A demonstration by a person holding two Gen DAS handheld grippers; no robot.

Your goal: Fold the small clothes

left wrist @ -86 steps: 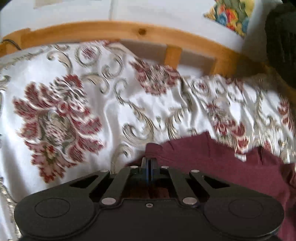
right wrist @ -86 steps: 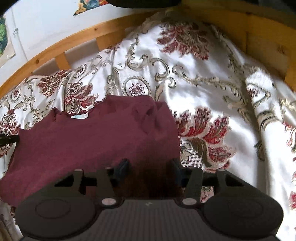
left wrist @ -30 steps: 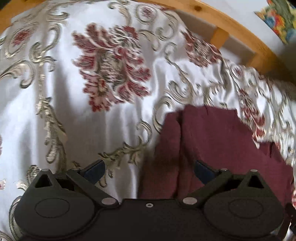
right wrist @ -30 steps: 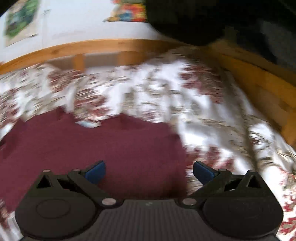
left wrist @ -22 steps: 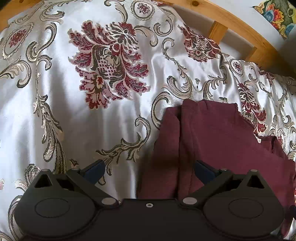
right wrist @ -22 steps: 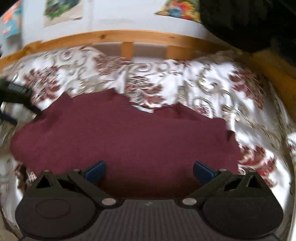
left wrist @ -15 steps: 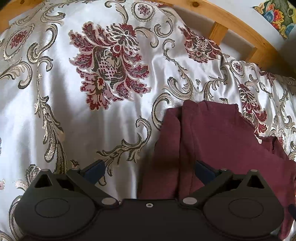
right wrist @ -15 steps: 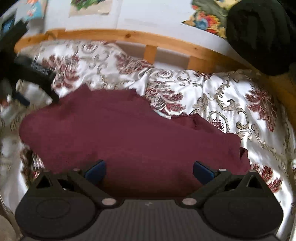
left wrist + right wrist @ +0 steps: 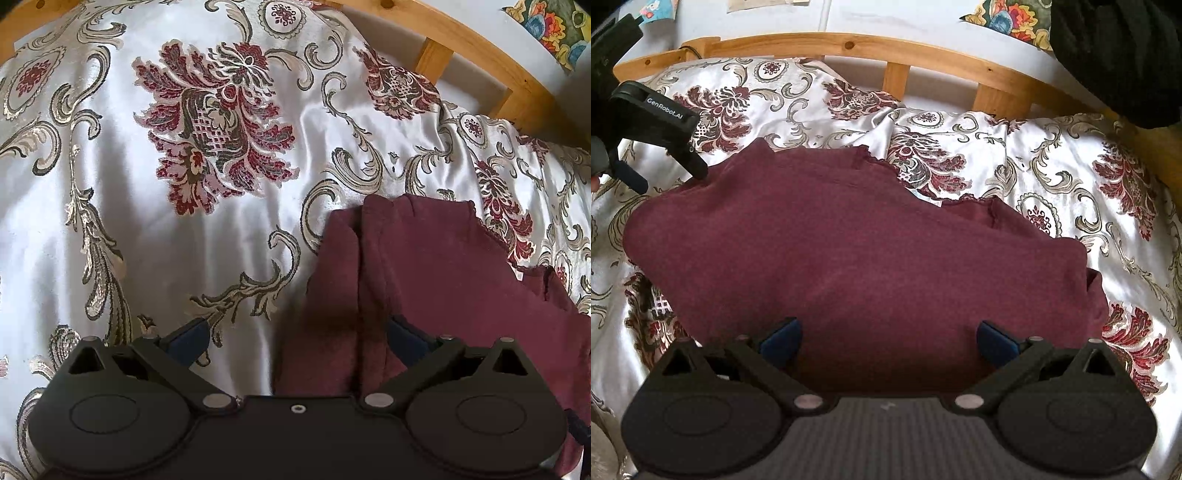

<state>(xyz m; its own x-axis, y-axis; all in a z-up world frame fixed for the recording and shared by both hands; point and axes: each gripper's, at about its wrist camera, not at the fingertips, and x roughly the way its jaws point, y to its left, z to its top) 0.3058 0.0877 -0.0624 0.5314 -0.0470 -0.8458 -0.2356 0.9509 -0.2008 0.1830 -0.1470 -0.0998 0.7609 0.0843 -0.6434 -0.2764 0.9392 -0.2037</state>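
A maroon knit garment (image 9: 849, 251) lies spread flat on a white bedspread with red floral pattern (image 9: 1052, 177). Its lace-trimmed neckline points to the far side. My right gripper (image 9: 888, 341) is open and empty, above the garment's near edge. My left gripper (image 9: 297, 338) is open and empty over the garment's left end (image 9: 424, 280), where a folded-in strip shows. The left gripper also shows in the right wrist view (image 9: 661, 144) at the garment's far left corner.
A wooden bed frame (image 9: 894, 51) curves along the far side, with a white wall and colourful pictures (image 9: 1008, 18) behind. A black object (image 9: 1115, 51) hangs at the upper right. The bedspread extends left of the garment (image 9: 147, 184).
Both grippers have opened and let go of the garment, which now lies flat. The right gripper has swung left to face the whole garment. The left gripper has held nearly still lately.
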